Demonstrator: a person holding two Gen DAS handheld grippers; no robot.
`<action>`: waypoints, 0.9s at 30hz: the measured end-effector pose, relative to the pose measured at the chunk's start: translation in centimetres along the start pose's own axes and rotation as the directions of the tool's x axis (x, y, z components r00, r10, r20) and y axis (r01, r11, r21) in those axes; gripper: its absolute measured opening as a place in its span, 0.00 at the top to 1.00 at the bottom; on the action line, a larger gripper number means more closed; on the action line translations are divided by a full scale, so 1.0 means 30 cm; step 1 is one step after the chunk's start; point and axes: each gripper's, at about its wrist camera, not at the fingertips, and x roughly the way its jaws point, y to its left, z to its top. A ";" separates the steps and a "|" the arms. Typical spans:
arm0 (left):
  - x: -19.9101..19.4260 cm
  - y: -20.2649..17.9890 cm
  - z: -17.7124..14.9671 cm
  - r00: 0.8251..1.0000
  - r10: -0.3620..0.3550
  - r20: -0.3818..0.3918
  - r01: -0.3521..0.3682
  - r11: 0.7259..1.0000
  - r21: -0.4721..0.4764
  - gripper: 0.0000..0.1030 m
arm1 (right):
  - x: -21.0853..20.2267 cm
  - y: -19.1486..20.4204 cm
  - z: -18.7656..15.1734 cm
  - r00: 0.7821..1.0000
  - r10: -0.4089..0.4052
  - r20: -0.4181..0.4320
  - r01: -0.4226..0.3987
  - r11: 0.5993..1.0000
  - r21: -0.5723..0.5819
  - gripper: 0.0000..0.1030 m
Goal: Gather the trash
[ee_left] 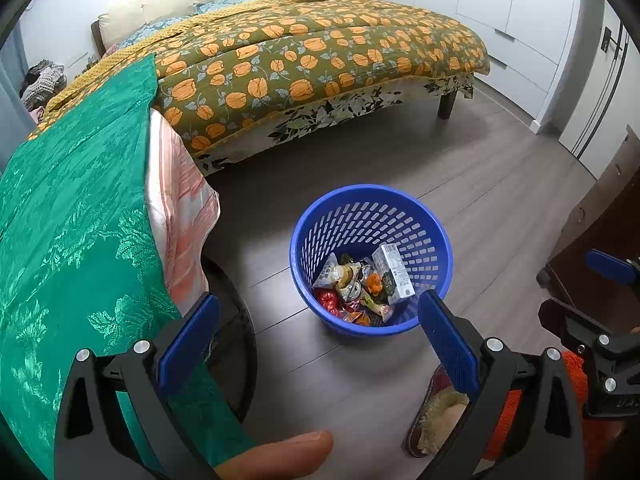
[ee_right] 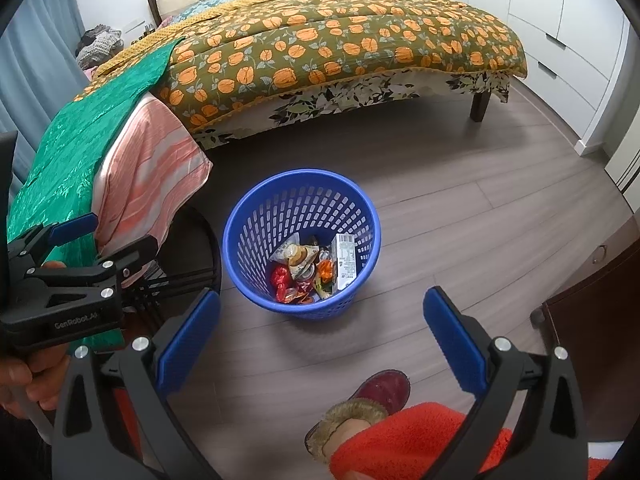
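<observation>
A round blue perforated plastic basket (ee_left: 371, 260) (ee_right: 301, 240) of wrappers and a carton stands on the floor just beyond both spread, empty tongs, left (ee_left: 320, 344) and right (ee_right: 322, 340).

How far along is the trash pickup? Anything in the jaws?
Done: wrappers and a carton already lie in the blue basket. In hand: nothing; the left gripper and right gripper are open and empty. Left: no loose trash shows on the floor.
</observation>
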 end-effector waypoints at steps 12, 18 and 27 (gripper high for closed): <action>0.001 0.002 -0.001 1.000 0.002 0.000 -0.002 1.000 0.001 0.05 | 0.002 0.007 -0.002 1.000 0.002 -0.003 -0.002 1.000 0.000 0.04; 0.002 0.002 0.000 1.000 0.003 0.000 -0.003 1.000 0.001 0.05 | 0.006 0.011 -0.004 1.000 0.006 -0.003 -0.006 1.000 -0.004 0.04; 0.001 -0.003 0.001 1.000 0.003 -0.001 -0.003 1.000 0.002 0.05 | 0.007 0.011 -0.002 1.000 0.005 -0.004 -0.005 1.000 -0.003 0.04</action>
